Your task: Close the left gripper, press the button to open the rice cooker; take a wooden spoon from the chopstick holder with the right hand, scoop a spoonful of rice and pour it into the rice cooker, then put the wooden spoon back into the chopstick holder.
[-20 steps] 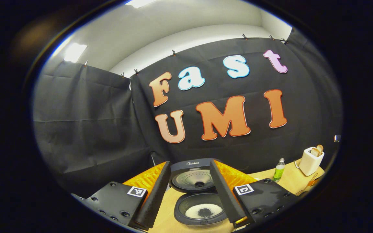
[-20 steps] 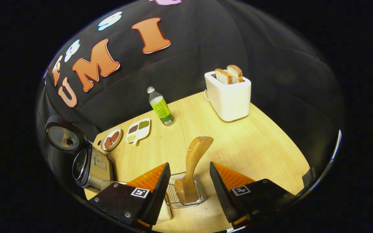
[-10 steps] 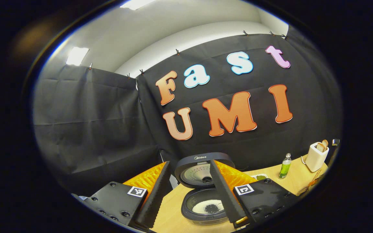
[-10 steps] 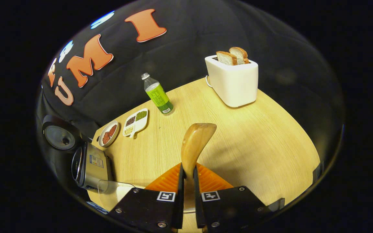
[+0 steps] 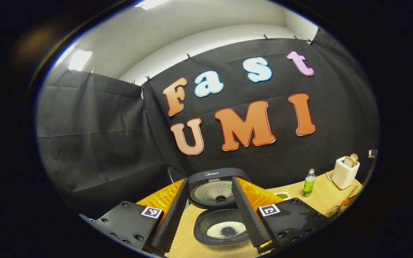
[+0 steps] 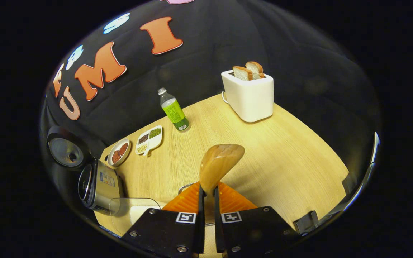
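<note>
**Spoon clamped and lifted; cooker standing open**

Since the earlier frame, the right gripper has stayed clamped on the wooden spoon, and the wire rim of the chopstick holder now peeks out just left of its fingers. Both fingers press the spoon's handle near their tips; the spoon rises between them and leans far and slightly right, its broad end above the counter.

In the right gripper view, the rice cooker stands at the near left, its lid swung open. A clear container sits just right of it. Farther off lie a round dish, a divided dish, a green bottle and a white toaster holding bread.

In the left gripper view, the left gripper has its fingers apart, holding nothing. The open cooker lies between and beyond them, and rice is visible in its pot.
</note>
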`<state>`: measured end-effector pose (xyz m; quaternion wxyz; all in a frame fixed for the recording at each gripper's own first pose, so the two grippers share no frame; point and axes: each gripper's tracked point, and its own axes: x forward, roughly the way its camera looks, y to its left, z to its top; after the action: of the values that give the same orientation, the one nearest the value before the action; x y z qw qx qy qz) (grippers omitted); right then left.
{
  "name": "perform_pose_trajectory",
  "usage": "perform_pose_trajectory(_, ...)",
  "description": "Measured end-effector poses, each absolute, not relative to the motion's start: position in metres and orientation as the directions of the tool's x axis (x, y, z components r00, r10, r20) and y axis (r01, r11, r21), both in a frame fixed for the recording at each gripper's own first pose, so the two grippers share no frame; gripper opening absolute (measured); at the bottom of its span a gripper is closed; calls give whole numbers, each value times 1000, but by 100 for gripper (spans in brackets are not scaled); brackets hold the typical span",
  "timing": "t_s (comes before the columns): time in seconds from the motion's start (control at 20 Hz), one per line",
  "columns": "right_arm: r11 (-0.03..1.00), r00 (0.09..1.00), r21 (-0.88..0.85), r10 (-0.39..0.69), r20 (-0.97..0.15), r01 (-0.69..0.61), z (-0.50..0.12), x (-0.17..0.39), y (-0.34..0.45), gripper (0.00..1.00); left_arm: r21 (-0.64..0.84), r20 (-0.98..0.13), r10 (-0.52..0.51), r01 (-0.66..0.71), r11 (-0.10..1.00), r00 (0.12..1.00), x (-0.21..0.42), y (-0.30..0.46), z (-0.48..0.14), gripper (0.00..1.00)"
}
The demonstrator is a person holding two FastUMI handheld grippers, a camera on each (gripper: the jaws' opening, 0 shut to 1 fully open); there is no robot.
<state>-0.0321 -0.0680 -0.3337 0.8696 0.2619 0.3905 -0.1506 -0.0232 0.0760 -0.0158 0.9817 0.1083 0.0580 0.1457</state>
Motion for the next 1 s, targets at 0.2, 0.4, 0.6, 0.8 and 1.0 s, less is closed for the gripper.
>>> perform_pose_trajectory(0.2, 831, 658, 303, -96, -747, 466, -314, -33, -68, 11, 220, -83, 266, -242, 945, 961, -18, 76, -20, 90)
perform_pose_trajectory(0.4, 843, 702, 299, -125, -701, 448, -280, -32, -67, 11, 202, -81, 243, -223, 954, 967, -15, 82, -21, 90)
perform_pose_trajectory(0.6, 860, 764, 307, -137, -630, 408, -232, -28, -59, 11, 193, -73, 231, -214, 958, 970, -12, 91, -22, 90)
perform_pose_trajectory(0.8, 890, 794, 317, -79, -602, 329, -204, -27, -25, 11, 180, -75, 224, -208, 961, 972, -8, 101, -26, 90)
perform_pose_trajectory(1.0, 923, 797, 301, -10, -604, 239, -204, -28, 17, 11, 170, -90, 228, -210, 963, 970, -5, 116, -35, 90)
